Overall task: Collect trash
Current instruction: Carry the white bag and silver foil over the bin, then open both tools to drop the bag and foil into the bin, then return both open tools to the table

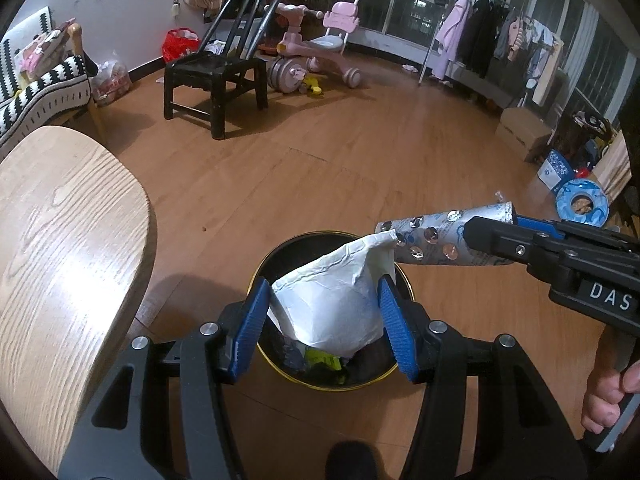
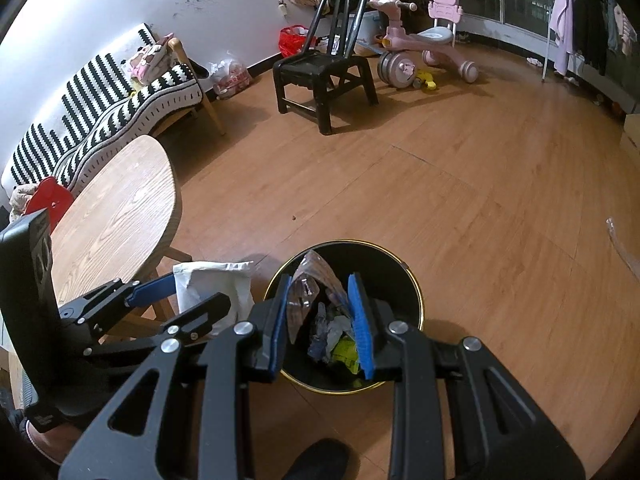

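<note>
Both jaws clamp trash: left gripper [image 1: 324, 320] white bag [image 1: 332, 304], right gripper [image 2: 326, 324] half-hidden wrapper [image 2: 312, 284], over bin [image 2: 400, 276].

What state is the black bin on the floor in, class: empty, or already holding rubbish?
Already holding rubbish. Inside the black bin lie a yellow-green wrapper and crumpled scraps; how full it is cannot be told.

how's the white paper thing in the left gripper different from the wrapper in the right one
The white paper piece is plain, opaque and bulky, spreading the left gripper wide; the printed wrapper is shiny, patterned and rolled slim, so the right gripper closes narrower. Both are clamped between blue pads above the black bin, which already holds trash.
</note>
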`<state>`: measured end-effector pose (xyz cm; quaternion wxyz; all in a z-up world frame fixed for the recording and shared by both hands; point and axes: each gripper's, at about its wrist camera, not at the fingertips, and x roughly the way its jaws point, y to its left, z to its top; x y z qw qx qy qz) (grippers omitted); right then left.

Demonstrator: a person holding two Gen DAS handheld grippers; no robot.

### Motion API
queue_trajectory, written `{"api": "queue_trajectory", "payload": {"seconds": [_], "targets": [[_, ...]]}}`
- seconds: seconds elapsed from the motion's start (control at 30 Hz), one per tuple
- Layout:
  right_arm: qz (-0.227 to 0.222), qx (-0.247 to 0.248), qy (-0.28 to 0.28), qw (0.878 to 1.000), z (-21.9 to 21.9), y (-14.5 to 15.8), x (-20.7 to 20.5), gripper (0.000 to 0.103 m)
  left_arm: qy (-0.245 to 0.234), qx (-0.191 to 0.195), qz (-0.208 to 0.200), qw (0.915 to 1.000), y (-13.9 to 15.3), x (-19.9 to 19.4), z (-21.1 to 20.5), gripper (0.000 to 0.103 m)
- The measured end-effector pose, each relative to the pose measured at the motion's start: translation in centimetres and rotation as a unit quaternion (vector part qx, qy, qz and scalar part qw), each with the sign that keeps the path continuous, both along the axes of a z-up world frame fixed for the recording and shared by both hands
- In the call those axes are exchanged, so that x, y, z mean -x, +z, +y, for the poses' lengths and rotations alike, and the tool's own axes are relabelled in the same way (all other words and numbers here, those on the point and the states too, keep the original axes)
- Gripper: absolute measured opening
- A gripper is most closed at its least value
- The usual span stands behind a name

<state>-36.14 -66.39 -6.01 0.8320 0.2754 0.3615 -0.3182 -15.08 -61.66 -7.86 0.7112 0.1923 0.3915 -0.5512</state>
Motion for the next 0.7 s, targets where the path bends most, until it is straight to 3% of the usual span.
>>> {"api": "queue_trajectory", "payload": {"seconds": [0.17,0.23,0.27,0.3,0.33,0.37,0.7], "targets": [[0.001,-0.002,-0.001,1.0,-0.1,-0.2,0.0,0.03,-0.004,0.003,0.004,1.0,-0.3,0.0,-0.3,0.057],[0.003,-0.004,-0.001,1.0,-0.2,-0.4,-0.1,0.035,-0.007,0.003,0.004,1.0,-0.6,0.1,-0.5,0.058],[0.003,-0.005,-0.001,1.0,-0.3,-0.5,-0.1,0.042,-0.005,0.002,0.001,1.0,-0.7,0.0,-0.6,0.065],[0.005,-0.007,-0.005,1.0,-0.3,-0.5,-0.1,0.065,-0.005,0.002,0.0,1.0,-1.0,-0.1,-0.7,0.073],[0.006,-0.005,-0.011,1.0,-0.4,-0.5,0.0,0.074,-0.004,0.003,0.0,1.0,-1.0,-0.2,-0.7,0.086],[0.003,0.002,-0.017,1.0,-0.3,-0.3,0.1,0.077,-0.001,0.007,0.001,1.0,-1.0,-0.3,-0.6,0.086],[-0.001,0.01,-0.016,1.0,-0.2,-0.1,0.1,0.077,0.011,0.012,0.013,0.9998,-0.7,-1.1,-0.4,0.086]]}}
